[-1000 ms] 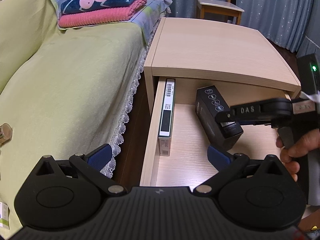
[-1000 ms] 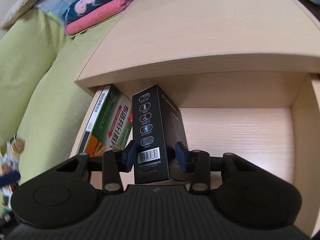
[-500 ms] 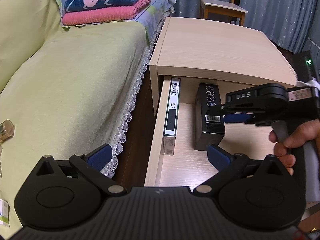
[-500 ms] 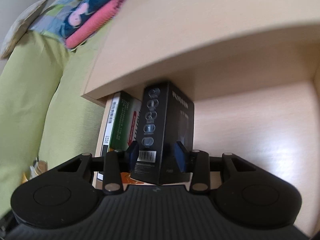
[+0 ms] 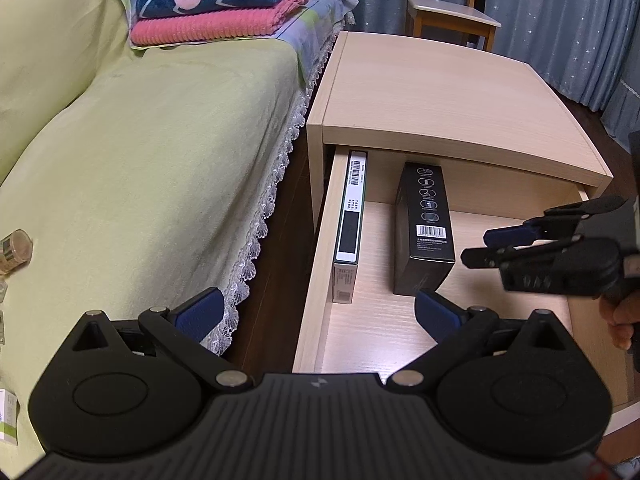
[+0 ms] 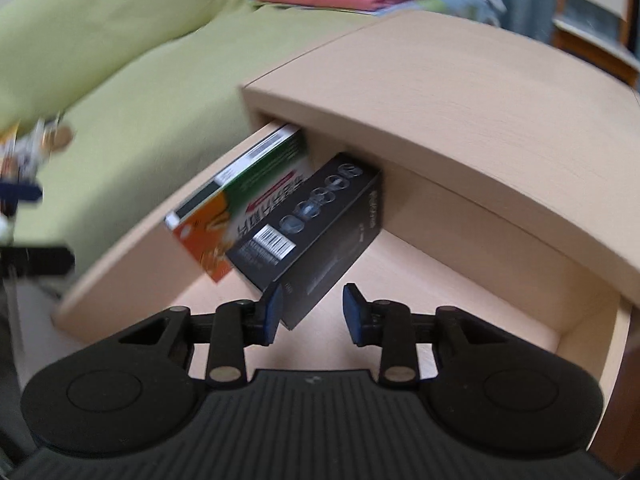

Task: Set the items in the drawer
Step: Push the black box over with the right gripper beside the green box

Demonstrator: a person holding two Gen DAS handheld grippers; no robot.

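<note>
A: In the left wrist view, what fills the frame?

B: A pale wood nightstand (image 5: 440,92) at centre right, its drawer (image 5: 316,280) pulled open. A black box (image 5: 426,232) stands on the drawer floor beside a flat green-and-white box (image 5: 350,216) set on edge against the left wall. A green-covered bed (image 5: 140,152) takes the left half, folded blankets (image 5: 216,4) at upper left, a chair (image 5: 452,8) and blue curtains (image 5: 560,12) at the top.

A: The grippers?

B: The left gripper (image 5: 320,314) at the bottom is spread wide, empty. The right gripper (image 5: 480,246) enters at the right edge, apart, clear of the black box.

A: And the right wrist view?

B: Blurred. The right gripper (image 6: 310,314), jaws apart, sits just before the black box (image 6: 320,232) in the drawer (image 6: 420,280).
</note>
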